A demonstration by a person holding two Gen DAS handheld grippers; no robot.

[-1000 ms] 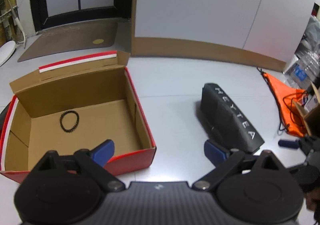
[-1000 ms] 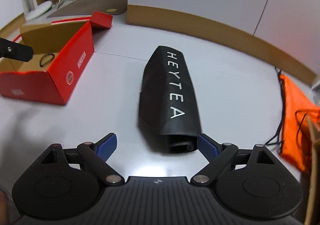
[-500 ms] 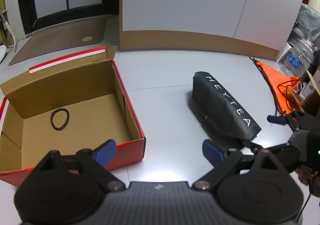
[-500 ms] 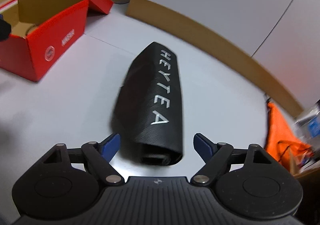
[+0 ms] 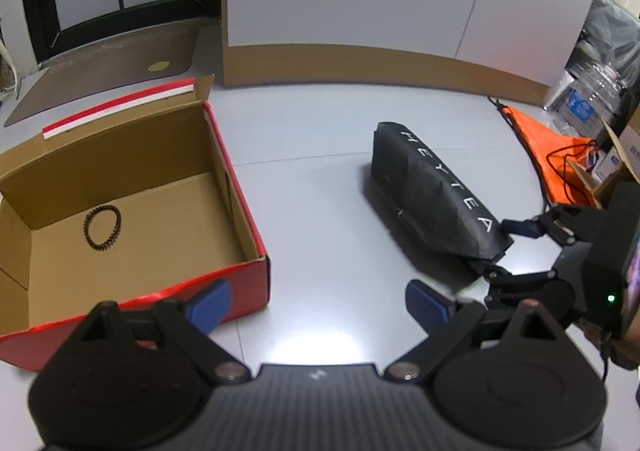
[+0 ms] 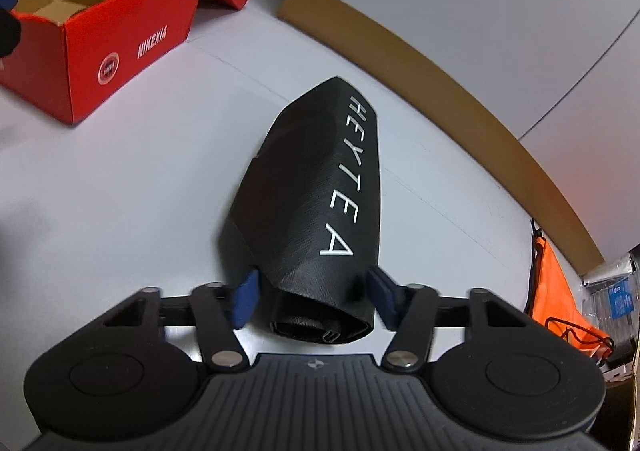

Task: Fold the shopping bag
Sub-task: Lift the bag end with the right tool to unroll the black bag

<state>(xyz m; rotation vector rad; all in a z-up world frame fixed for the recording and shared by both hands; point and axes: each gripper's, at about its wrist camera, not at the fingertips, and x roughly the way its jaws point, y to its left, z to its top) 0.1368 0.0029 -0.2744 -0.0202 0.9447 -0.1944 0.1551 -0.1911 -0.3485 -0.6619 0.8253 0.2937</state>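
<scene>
The folded black shopping bag [image 6: 320,207] with white "HEYTEA" lettering lies rolled on the white table; it also shows in the left wrist view [image 5: 432,191]. My right gripper [image 6: 312,297] is open, its blue fingers on either side of the bag's near end, not closed on it. In the left wrist view the right gripper [image 5: 516,247] shows at that same end of the bag. My left gripper [image 5: 316,301] is open and empty, above the table between the red box and the bag.
An open red cardboard box [image 5: 244,187] with a black hair tie [image 5: 102,227] inside stands at the left; it also shows in the right wrist view [image 6: 120,35]. An orange drawstring bag [image 5: 556,155] lies at the right, next to boxes and water bottles [image 5: 588,99].
My right gripper has moved forward onto the bag's near end, which now sits between its fingers, and its jaws have narrowed. My left gripper has drawn back and shifted slightly.
</scene>
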